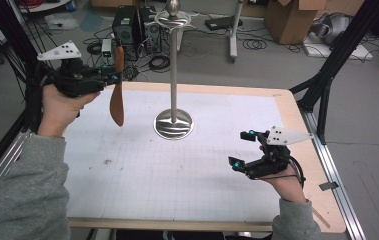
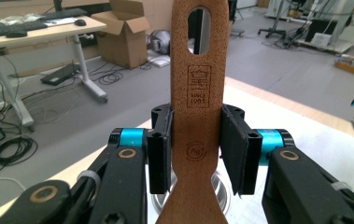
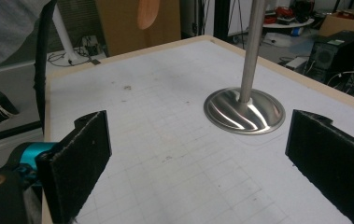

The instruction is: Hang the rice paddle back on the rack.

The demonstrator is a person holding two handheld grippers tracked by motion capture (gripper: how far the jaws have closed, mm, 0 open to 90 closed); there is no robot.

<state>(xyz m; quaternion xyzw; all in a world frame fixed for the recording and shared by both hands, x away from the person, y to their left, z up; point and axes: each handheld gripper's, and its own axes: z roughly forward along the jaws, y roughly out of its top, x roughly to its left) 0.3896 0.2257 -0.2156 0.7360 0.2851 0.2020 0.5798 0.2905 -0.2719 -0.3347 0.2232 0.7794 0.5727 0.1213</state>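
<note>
The left gripper (image 1: pixel 111 79) is up in the air, left of the metal stand (image 1: pixel 173 65). Its jaws squeeze a brown spatula (image 1: pixel 117 90) by the handle, wide end hanging down. The right gripper (image 1: pixel 242 149) is low over the counter (image 1: pixel 177 170), right of the stand, jaws wide open, holding nothing.

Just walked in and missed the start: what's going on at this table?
A person holds a pair of tongs in each hand. The left tongs are shut on a brown wooden spatula, holding it upright in the air left of a metal stand with a round base on the white table mat. The spatula's handle has a hanging hole at its top. The right tongs hang open and empty near the table's right edge.
</note>
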